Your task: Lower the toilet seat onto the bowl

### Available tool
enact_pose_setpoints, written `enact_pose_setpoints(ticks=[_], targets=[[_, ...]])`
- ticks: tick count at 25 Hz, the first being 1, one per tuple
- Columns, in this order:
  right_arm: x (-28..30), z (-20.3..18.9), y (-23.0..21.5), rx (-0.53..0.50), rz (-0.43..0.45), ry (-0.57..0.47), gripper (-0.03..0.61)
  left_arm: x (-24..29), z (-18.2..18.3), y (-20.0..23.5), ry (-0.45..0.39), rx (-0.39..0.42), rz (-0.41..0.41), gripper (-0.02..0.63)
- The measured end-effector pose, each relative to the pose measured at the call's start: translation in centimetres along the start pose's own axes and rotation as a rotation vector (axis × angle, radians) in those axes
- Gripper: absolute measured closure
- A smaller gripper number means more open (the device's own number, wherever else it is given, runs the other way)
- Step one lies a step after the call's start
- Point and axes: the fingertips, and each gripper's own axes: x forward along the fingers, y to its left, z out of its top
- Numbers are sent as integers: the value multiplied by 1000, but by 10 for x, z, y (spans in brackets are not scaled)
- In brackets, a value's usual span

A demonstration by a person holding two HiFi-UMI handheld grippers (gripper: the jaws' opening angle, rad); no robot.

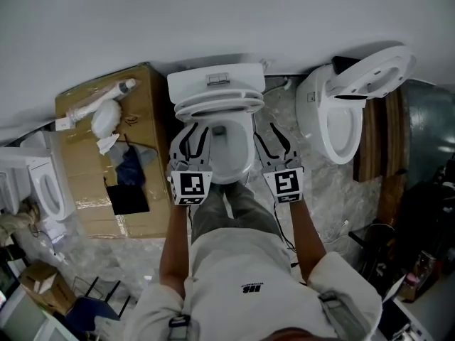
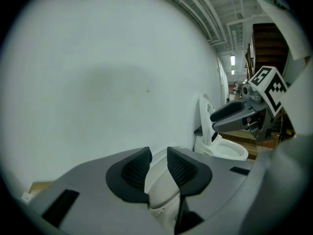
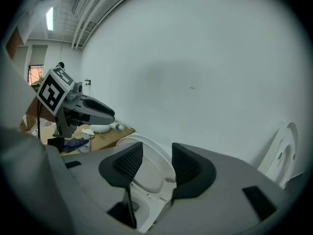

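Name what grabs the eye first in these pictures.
A white toilet stands against the wall at centre, its seat raised toward the tank. The left gripper and right gripper flank it. A second toilet, lid up, stands to the right, a cluttered cardboard box to the left.

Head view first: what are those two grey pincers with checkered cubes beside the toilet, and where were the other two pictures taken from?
No robot: a person holds a tool in each hand, ending in a two-fingered claw. The head view looks down from the person's head at the left claw and right claw flanking a toilet whose seat stands raised. The other pictures come from cameras riding on each claw. The left claw is closed, the right one apart; neither holds anything. A cardboard box and another toilet stand nearby.
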Motion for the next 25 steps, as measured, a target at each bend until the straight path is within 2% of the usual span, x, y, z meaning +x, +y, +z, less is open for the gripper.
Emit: enact_pose_setpoints(ticks=[11, 25], targets=[[54, -10, -2, -35, 2, 11, 388, 37, -29, 22, 8, -9, -20, 491], [108, -30, -11, -100, 36, 42, 388, 80, -55, 21, 49, 28, -51, 472]])
